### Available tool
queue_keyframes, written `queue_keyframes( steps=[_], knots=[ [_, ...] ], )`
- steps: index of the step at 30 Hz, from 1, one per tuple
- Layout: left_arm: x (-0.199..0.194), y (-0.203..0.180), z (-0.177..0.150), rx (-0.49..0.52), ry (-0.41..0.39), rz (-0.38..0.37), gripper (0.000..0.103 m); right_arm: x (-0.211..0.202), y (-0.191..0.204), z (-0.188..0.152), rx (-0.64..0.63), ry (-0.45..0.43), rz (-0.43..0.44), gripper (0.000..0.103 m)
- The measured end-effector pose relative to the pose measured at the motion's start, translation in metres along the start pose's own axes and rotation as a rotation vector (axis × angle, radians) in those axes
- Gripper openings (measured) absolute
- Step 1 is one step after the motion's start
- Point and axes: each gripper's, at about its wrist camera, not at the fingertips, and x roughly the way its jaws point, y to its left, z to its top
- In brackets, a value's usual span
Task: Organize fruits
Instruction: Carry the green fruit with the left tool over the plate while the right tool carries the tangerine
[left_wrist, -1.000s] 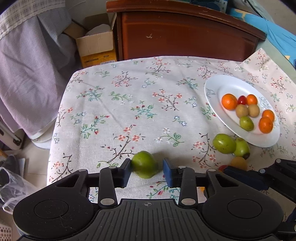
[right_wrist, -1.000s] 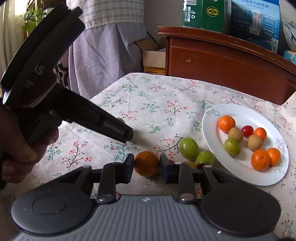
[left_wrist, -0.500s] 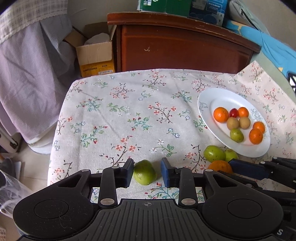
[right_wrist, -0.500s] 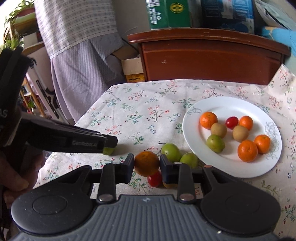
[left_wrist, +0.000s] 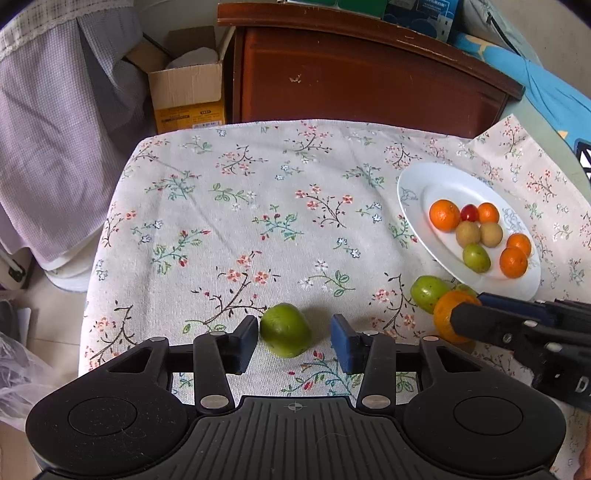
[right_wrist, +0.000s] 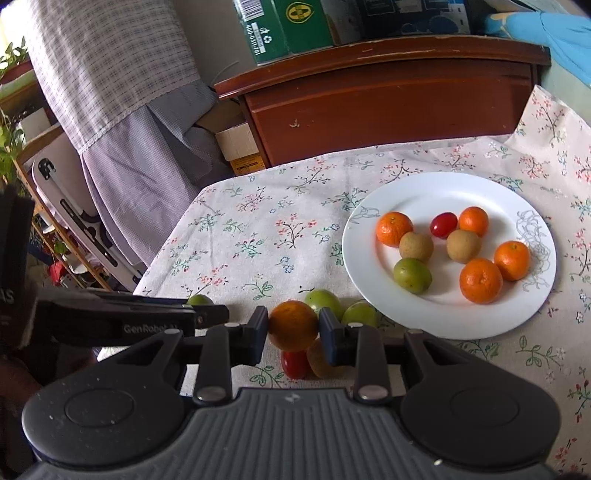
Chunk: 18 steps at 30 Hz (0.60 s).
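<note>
on the near edge of the flowered table, our left gripper (left_wrist: 293, 338) is opening around a loose green fruit (left_wrist: 285, 329), while our right gripper (right_wrist: 293, 332) clamps a firm, smooth orange (right_wrist: 293, 325) across its middle, near the white plate (right_wrist: 448, 334).

Soft, even daylight, faint shadows, sharp focus, and strong fisheye bending at the edges.

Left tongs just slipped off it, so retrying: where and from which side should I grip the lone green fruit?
Grip the green fruit across its widest middle, coming down from above and the near side. It lies loose on the cloth between the opening left tongs, nearer the left pad, so centre first.
</note>
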Motion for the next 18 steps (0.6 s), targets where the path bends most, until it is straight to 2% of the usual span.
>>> queue_keyframes(
  steps=[1, 2, 8, 13, 18],
  knots=[
    [-0.001, -0.001, -0.001, 0.005, -0.006, 0.006, 0.031, -0.001, -0.001, 0.001, 0.010, 0.000, 0.001, 0.030],
    [-0.001, -0.001, -0.001, 0.011, -0.010, 0.013, 0.028, -0.001, -0.002, 0.002, 0.017, -0.001, 0.002, 0.030],
    [-0.012, -0.009, 0.006, 0.019, -0.062, 0.016, 0.028, -0.007, -0.007, 0.007, 0.047, -0.014, 0.009, 0.030],
    [-0.026, -0.024, 0.016, 0.028, -0.111, -0.033, 0.028, -0.013, -0.014, 0.016, 0.071, -0.041, 0.003, 0.030],
    [-0.042, -0.042, 0.030, 0.036, -0.165, -0.107, 0.028, -0.030, -0.030, 0.033, 0.111, -0.105, -0.007, 0.030]
  ],
)
